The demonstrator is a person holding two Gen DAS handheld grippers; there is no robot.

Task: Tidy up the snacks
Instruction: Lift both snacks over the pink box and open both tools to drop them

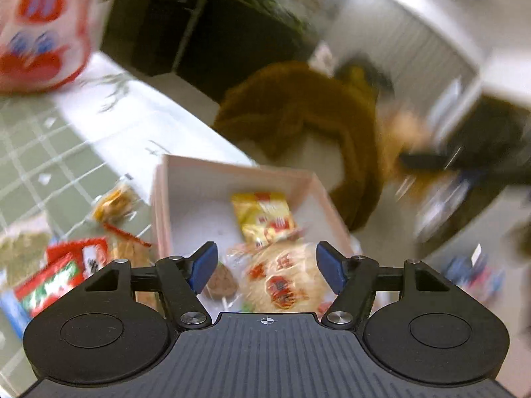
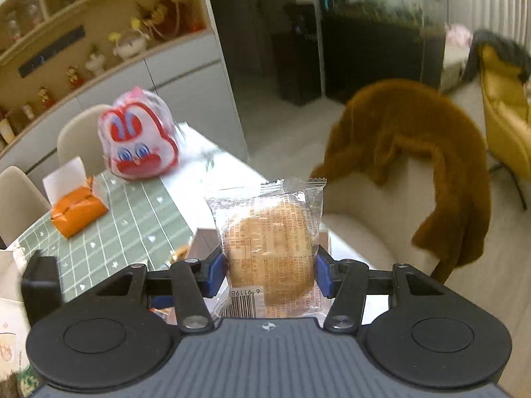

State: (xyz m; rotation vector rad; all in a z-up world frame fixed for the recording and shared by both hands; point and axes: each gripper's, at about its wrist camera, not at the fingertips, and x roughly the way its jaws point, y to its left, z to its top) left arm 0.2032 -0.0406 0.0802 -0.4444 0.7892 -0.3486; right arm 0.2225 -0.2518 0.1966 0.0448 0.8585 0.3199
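My left gripper (image 1: 267,267) is open and empty, hovering over a pale pink box (image 1: 162,205). The box holds a yellow snack packet (image 1: 264,219), a round rice cracker packet (image 1: 285,278) and a small brown snack (image 1: 220,280). Loose snacks lie left of the box: a clear-wrapped cookie (image 1: 114,202) and red packets (image 1: 71,270). My right gripper (image 2: 270,270) is shut on a clear-wrapped round cake (image 2: 270,248), held upright above the table edge.
A green checked tablecloth (image 2: 132,225) covers the table. A red-and-white rabbit-face bag (image 2: 139,136) and an orange tissue box (image 2: 78,210) stand at its far end. A chair with a brown fuzzy coat (image 2: 415,139) stands to the right. The left wrist view is motion-blurred.
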